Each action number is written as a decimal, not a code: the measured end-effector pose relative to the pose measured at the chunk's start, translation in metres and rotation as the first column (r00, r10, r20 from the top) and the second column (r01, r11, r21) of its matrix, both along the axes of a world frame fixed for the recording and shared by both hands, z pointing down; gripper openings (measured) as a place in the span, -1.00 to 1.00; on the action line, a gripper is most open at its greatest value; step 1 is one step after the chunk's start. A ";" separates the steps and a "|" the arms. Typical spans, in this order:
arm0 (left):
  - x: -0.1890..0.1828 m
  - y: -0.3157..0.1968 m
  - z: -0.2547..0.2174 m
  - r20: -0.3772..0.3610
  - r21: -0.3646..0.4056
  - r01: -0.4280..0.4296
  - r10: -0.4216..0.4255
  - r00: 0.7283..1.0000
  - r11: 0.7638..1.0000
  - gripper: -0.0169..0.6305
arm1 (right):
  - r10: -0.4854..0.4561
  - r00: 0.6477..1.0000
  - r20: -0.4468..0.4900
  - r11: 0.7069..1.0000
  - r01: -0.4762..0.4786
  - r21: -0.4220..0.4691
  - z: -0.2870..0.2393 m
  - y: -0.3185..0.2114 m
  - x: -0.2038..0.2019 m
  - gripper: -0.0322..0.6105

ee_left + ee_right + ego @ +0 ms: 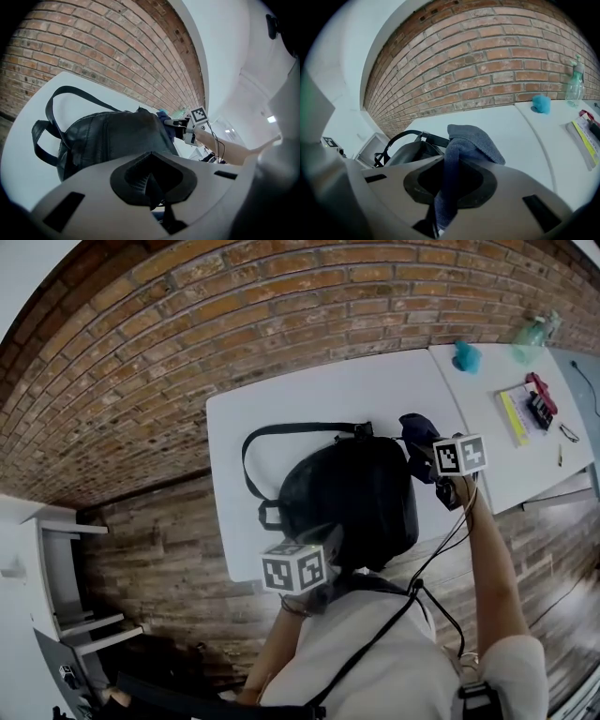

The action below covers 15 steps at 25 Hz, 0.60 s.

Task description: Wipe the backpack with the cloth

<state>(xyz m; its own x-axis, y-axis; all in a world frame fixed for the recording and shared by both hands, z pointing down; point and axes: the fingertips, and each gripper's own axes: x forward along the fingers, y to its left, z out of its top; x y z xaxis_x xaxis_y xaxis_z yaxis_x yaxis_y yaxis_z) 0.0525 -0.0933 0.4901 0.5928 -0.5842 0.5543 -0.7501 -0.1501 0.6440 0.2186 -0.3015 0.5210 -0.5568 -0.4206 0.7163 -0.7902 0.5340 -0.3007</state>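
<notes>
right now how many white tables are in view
2: the left table lies under the backpack; the right table stands beside it, carrying a teal object and a bottle. More may lie outside the view.

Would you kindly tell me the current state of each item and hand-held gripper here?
Right hand-held gripper: shut on the cloth.
Left hand-held gripper: jaws together, close to the backpack.
Cloth: bunched, pinched between the jaws.
Backpack: lying on the white table, straps loose.
Bottle: upright.

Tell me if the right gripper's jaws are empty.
No, the right gripper is shut on the grey-blue cloth, which sticks up between its jaws.
</notes>
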 end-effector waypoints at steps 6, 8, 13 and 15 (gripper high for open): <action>0.001 -0.001 0.007 0.006 -0.025 -0.010 0.010 1.000 1.000 -0.93 | -0.022 0.999 0.028 0.998 0.023 -0.058 0.015 0.002 -0.009 -0.73; 0.001 -0.001 0.010 0.008 -0.032 -0.014 0.015 1.000 0.999 -0.93 | -0.027 0.999 0.035 0.997 0.029 -0.067 0.017 0.005 -0.011 -0.73; 0.004 -0.001 0.012 0.007 -0.036 -0.029 0.029 1.000 0.999 -0.93 | -0.022 0.998 0.054 0.996 0.026 -0.080 0.018 0.012 -0.011 -0.73; 0.003 -0.001 0.012 0.006 -0.036 -0.033 0.033 0.999 0.999 -0.93 | -0.016 0.998 0.060 0.996 0.021 -0.084 0.018 0.015 -0.011 -0.73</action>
